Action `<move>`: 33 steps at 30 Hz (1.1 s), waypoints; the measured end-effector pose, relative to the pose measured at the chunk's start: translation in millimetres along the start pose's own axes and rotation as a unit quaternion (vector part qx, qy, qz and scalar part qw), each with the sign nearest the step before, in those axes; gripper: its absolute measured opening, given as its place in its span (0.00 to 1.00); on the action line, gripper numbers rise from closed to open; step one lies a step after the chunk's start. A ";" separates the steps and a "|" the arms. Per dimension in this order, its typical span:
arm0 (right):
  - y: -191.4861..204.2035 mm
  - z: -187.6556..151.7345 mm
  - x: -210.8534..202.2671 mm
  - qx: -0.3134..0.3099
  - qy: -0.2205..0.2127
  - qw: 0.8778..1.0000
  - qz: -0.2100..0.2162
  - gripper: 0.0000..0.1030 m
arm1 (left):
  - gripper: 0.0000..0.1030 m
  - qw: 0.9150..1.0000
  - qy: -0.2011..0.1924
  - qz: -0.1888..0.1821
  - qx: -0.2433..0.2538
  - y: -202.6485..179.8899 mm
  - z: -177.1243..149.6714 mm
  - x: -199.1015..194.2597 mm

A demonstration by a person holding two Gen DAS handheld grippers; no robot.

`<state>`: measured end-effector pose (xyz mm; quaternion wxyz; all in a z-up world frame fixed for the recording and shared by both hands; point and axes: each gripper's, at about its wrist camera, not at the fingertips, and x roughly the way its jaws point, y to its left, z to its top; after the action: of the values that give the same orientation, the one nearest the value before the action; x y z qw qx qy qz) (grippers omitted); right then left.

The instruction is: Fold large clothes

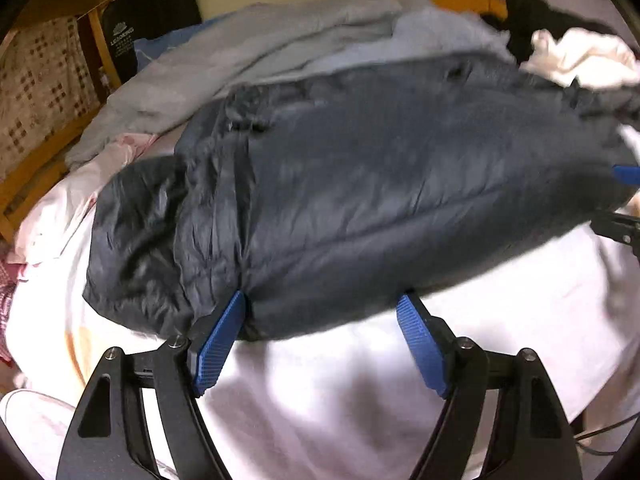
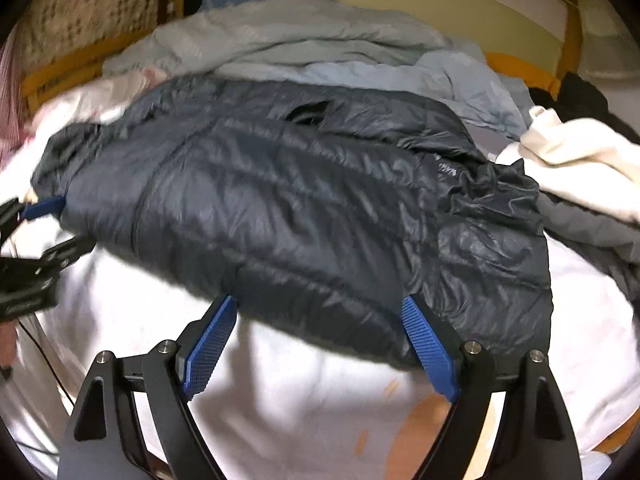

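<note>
Spreading both jaws wide, I am bracketing the near edge of the dark navy quilted puffer jacket (image 1: 360,184) with left gripper (image 1: 320,304) and right gripper (image 2: 320,308), aiming for equal bites before closing.

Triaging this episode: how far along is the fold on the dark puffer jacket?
Done: the dark puffer jacket already lies as a doubled bundle on the white sheet. In hand: nothing gripped; the left hand-held gripper and right hand-held gripper are both open at its near edge. Left: any final fold, plus the grey garment and cream garment still crumpled behind.
</note>
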<state>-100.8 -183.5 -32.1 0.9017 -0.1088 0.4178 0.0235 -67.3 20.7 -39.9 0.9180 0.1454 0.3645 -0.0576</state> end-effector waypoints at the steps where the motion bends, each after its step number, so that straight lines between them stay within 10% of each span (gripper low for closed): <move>1: 2.2 -1.8 6.2 -0.009 0.015 1.000 -0.013 0.84 | 0.76 1.000 0.000 0.003 0.002 -0.9 -0.7 0.4; 5: 0.9 -0.8 7.4 -0.008 0.004 0.999 -0.042 0.86 | 0.82 0.999 -0.002 0.032 0.010 -2.2 -0.7 3.0; 9: -12.8 -1.8 16.6 0.004 0.003 0.990 -0.142 0.86 | 0.81 0.981 -0.040 0.184 -0.037 22.7 -2.5 8.0; 14: -27.2 -1.9 12.8 0.041 0.002 0.992 -0.119 0.76 | 0.73 0.988 -0.001 0.094 -0.121 57.8 -1.8 21.2; 19: -28.8 -6.1 1.9 0.054 -0.010 0.992 -0.115 0.40 | 0.17 0.987 -0.020 0.139 -0.074 39.0 -0.6 19.0; 24: -38.3 -5.9 -12.8 0.093 -0.034 0.992 -0.076 0.19 | 0.14 0.985 -0.049 0.137 -0.096 43.7 3.2 6.0; 33: -37.9 -5.1 -41.3 0.099 -0.067 0.991 -0.055 0.14 | 0.12 0.980 -0.075 0.128 -0.132 53.6 4.1 -26.7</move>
<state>-126.3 -219.5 2.7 0.9337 -0.0397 0.3506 -0.0601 -72.7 70.4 -6.7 0.9535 0.0636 0.2777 0.0988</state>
